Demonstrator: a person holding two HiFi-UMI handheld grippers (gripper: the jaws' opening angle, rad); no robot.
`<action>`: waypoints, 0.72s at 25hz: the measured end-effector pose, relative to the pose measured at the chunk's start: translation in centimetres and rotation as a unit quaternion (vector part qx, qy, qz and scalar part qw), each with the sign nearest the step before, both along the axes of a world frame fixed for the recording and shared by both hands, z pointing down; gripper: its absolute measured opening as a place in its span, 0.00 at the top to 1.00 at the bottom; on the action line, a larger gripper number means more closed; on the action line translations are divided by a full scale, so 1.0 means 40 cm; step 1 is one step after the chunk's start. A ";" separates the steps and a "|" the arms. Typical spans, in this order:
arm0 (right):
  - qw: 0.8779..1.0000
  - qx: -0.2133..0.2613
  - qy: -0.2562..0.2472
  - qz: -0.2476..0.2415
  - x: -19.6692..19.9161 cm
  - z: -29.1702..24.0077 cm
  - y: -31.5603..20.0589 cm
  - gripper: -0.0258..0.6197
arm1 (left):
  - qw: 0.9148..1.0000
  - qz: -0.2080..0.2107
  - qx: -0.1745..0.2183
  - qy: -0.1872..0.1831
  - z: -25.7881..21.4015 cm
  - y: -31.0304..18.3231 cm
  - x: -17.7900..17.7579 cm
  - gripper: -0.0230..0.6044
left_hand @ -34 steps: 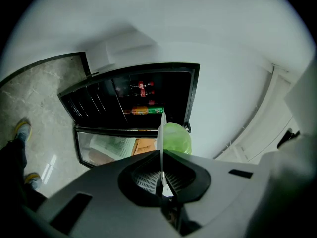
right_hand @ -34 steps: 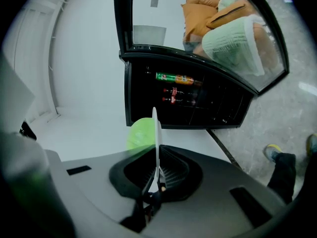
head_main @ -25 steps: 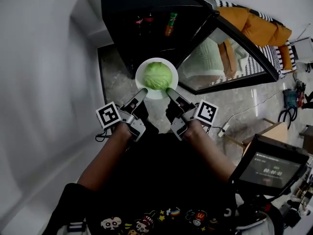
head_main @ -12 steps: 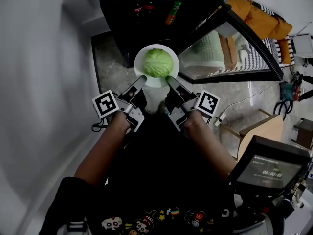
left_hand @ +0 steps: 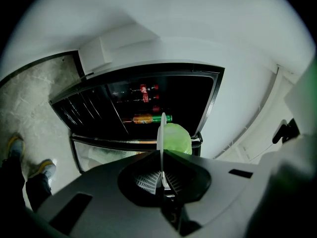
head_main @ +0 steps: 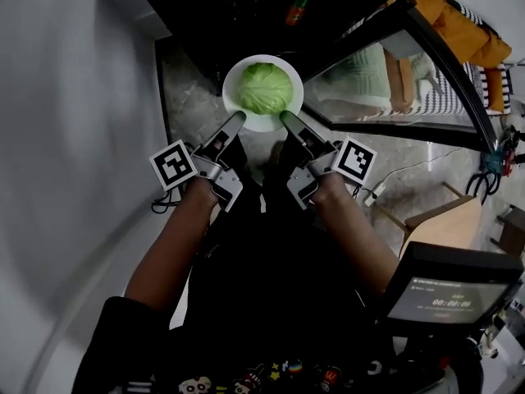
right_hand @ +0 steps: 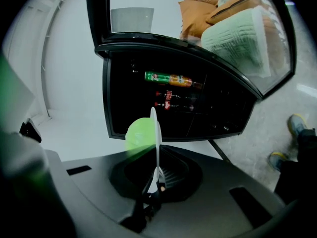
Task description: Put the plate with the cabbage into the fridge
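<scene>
Left hand-held gripper (head_main: 235, 122) and right hand-held gripper (head_main: 286, 120) pinch the plate (head_main: 233, 79) rim before open fridge (head_main: 209, 19).

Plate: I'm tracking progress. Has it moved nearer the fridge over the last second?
Yes, slightly: the plate sits closer to the orange bottle in the fridge than before.

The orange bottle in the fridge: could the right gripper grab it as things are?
Probably not. The right gripper is shut on the plate, which the left gripper holds too, so it isn't free. Otherwise the open fridge leaves the bottle unblocked.
</scene>
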State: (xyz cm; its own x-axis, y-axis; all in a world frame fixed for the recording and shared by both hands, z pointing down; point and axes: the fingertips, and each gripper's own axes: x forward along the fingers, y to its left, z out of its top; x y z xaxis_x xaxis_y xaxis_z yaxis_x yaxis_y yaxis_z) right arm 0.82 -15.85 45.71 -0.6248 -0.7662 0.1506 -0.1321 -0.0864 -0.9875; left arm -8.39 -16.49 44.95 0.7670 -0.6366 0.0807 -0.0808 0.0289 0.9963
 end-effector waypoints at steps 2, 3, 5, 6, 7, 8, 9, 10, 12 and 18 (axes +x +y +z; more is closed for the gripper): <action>1.000 -0.004 -0.003 -0.007 -0.002 0.003 -0.003 0.92 | 1.000 -0.008 0.004 -0.010 -0.003 -0.001 -0.004 0.94; 1.000 -0.003 -0.005 -0.010 -0.003 0.000 -0.005 0.92 | 1.000 -0.012 0.007 -0.012 -0.008 -0.002 -0.003 0.94; 1.000 0.003 -0.011 -0.017 -0.002 -0.011 -0.010 0.93 | 1.000 -0.019 0.010 -0.012 -0.021 -0.003 0.000 0.94; 1.000 0.006 -0.014 -0.020 -0.002 -0.016 -0.013 0.93 | 1.000 -0.023 0.009 -0.010 -0.026 -0.003 0.001 0.94; 1.000 0.008 -0.018 -0.023 -0.004 -0.020 -0.016 0.92 | 1.000 -0.028 0.007 -0.009 -0.030 -0.003 0.002 0.94; 0.999 0.009 -0.022 -0.025 -0.006 -0.023 -0.017 0.93 | 0.999 -0.032 0.005 -0.007 -0.033 -0.002 0.003 0.94; 0.999 0.009 -0.025 -0.028 -0.008 -0.021 -0.016 0.92 | 0.999 -0.037 0.004 -0.007 -0.033 0.000 0.002 0.94; 0.999 0.008 -0.026 -0.030 -0.009 -0.016 -0.015 0.93 | 0.999 -0.041 0.003 -0.009 -0.028 0.003 0.001 0.94; 0.999 0.009 -0.026 -0.033 -0.009 -0.001 -0.015 0.93 | 0.999 -0.047 0.008 -0.013 -0.014 0.005 -0.001 0.94; 0.999 0.027 -0.016 -0.029 -0.003 0.006 -0.006 0.92 | 0.998 -0.051 0.027 -0.016 -0.004 0.013 -0.006 0.94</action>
